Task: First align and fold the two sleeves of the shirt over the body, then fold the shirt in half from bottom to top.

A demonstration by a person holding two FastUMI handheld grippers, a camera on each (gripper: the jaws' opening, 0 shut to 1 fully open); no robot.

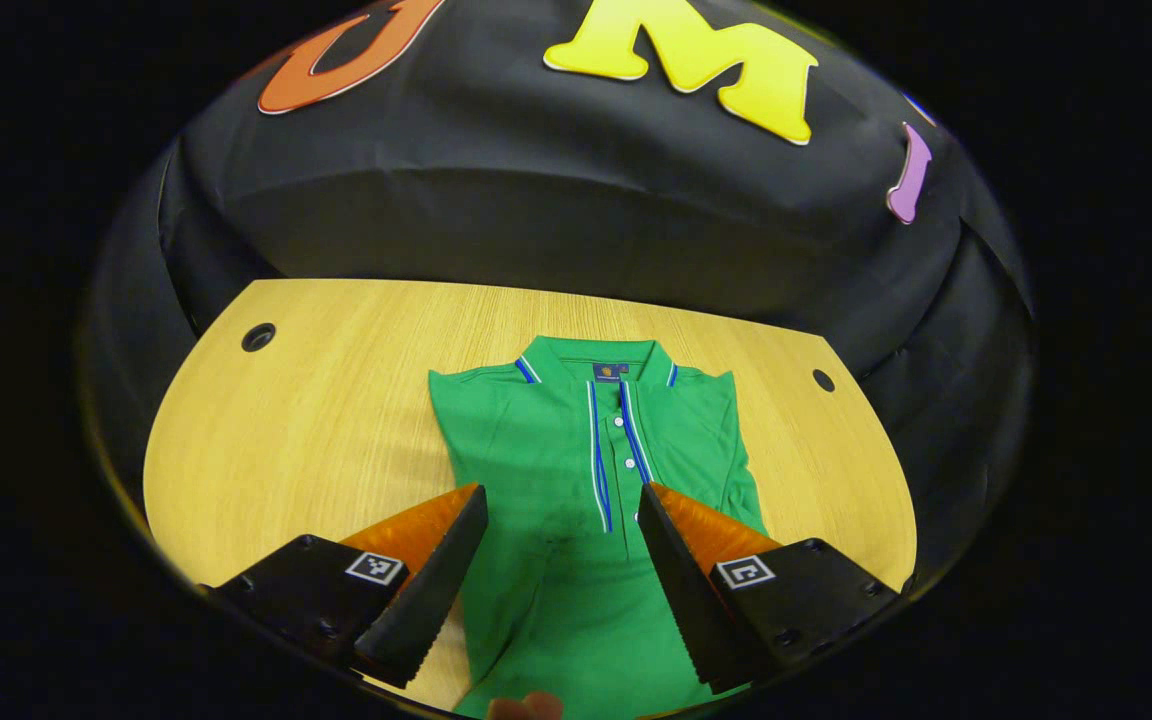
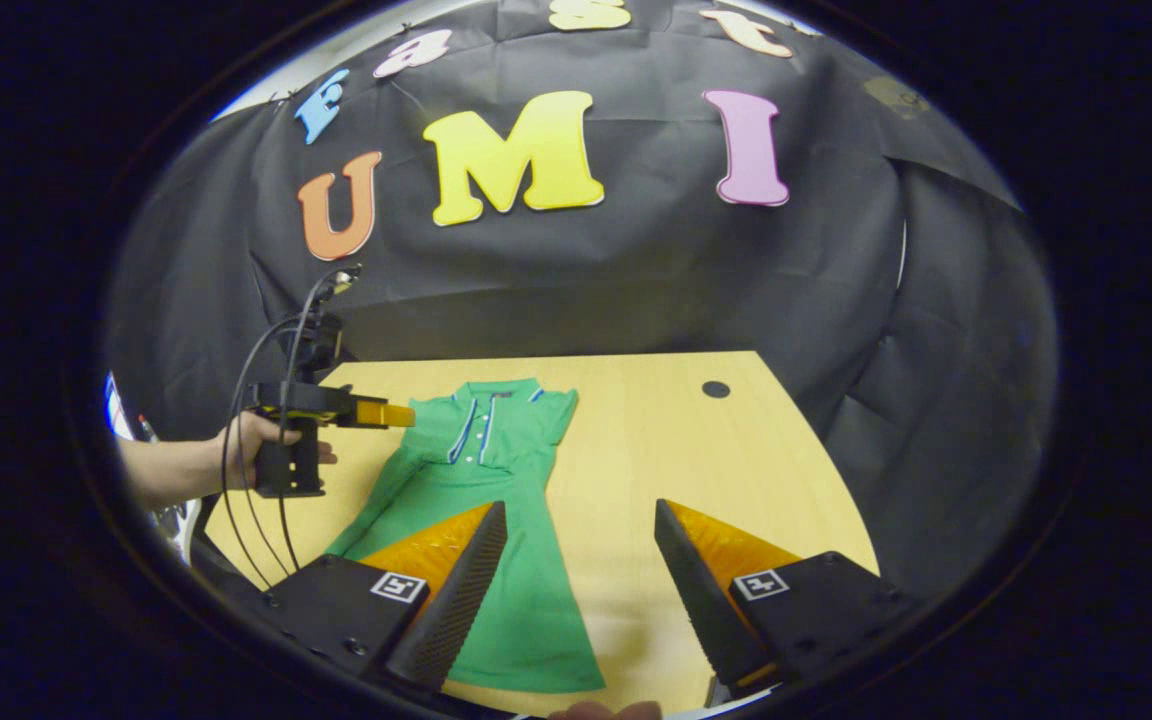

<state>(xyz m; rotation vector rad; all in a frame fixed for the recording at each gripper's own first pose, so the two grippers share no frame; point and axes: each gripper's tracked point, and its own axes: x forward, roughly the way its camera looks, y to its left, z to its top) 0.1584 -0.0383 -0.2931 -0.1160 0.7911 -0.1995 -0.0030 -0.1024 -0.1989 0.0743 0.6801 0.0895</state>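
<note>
The green polo shirt [image 1: 576,470] lies flat on the wooden table [image 1: 306,420], collar toward twelve o'clock in the left gripper view, with both sleeves already folded in over the body so the outline is a narrow strip. Its hem runs off the bottom edge of that view, so the lower end is cut off there. In the right gripper view the shirt [image 2: 496,520] sits at about nine o'clock from centre, and the own near finger covers part of its lower left side.

The left gripper [image 1: 561,505] hangs above the shirt's midsection, jaws wide apart and holding nothing. Farther off in the right gripper view it [image 2: 406,414] appears side-on at ten o'clock, held by a hand [image 2: 261,445]; from there its opening cannot be judged. The right gripper [image 2: 581,520] hovers over bare table beside the shirt's right edge, jaws spread wide, empty.
</note>
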